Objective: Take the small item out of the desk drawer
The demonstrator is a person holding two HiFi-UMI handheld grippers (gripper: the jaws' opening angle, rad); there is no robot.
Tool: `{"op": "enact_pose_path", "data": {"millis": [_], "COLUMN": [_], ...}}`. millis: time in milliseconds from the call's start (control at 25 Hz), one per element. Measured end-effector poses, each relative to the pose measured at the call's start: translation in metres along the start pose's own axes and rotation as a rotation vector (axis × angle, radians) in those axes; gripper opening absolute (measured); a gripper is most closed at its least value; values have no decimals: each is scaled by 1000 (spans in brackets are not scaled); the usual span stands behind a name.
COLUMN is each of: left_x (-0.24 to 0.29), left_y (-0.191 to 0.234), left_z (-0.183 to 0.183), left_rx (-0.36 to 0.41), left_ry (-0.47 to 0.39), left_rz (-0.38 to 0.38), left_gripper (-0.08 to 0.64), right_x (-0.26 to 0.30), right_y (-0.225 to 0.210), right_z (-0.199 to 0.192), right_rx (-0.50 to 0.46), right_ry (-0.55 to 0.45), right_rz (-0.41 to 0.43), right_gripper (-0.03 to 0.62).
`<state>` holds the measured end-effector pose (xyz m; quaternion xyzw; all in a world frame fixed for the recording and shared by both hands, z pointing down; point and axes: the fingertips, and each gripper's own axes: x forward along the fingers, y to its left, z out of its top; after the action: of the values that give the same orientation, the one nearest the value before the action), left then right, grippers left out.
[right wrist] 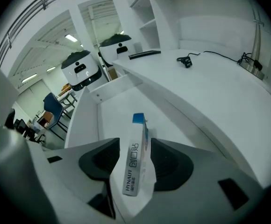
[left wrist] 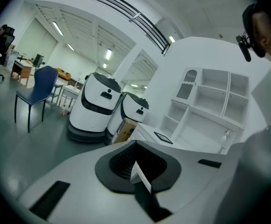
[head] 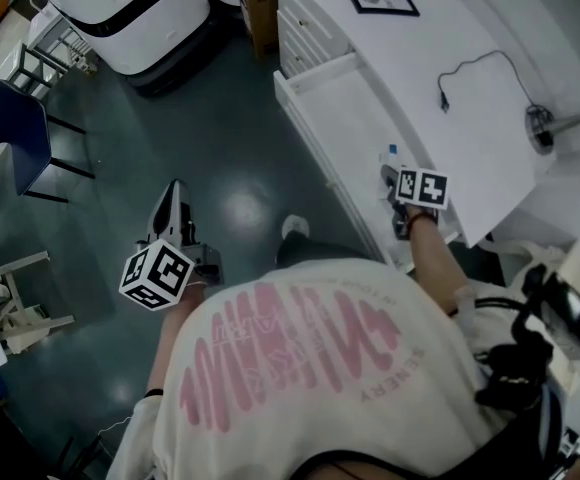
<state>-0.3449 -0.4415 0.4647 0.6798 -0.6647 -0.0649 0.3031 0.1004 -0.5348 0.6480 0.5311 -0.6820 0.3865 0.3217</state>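
two pads of the right claw [right wrist: 136, 162] stand wide apart with the small box [right wrist: 134, 148] between them and a sliver of space on each side, so nothing is gripped yet. the claw straddles the box so it can close on its flat sides. the box seems to rest on the bottom of the open drawer [right wrist: 108, 111], though its underside is hidden. its long axis runs in line with the claw and along the drawer, blue end pointing away from the person. the drawer juts from the desk [right wrist: 210, 87]. the left claw [left wrist: 138, 171], jaws together and empty, hangs aside, probably to keep clear.
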Motion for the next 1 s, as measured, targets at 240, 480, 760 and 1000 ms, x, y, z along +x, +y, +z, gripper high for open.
{"op": "enact_pose_path", "data": {"millis": [240, 480, 760, 1000], "left_x": [9, 11, 1, -16], "left_y": [6, 8, -3, -22], "left_z": [-6, -10, -13, -16], "left_rx": [-8, -10, -11, -3], "left_ry": [25, 29, 22, 2], "left_rz": [15, 16, -2, -40], "left_gripper": [29, 29, 29, 29], "right_x": [16, 17, -11, -54], "right_y": [-8, -8, 6, 26], "right_z": [-12, -14, 0, 18], "right_rx": [17, 73, 50, -11], "right_ry": [57, 44, -27, -148], "right_rz": [-30, -16, 29, 69], "right_gripper": [146, 106, 101, 101]}}
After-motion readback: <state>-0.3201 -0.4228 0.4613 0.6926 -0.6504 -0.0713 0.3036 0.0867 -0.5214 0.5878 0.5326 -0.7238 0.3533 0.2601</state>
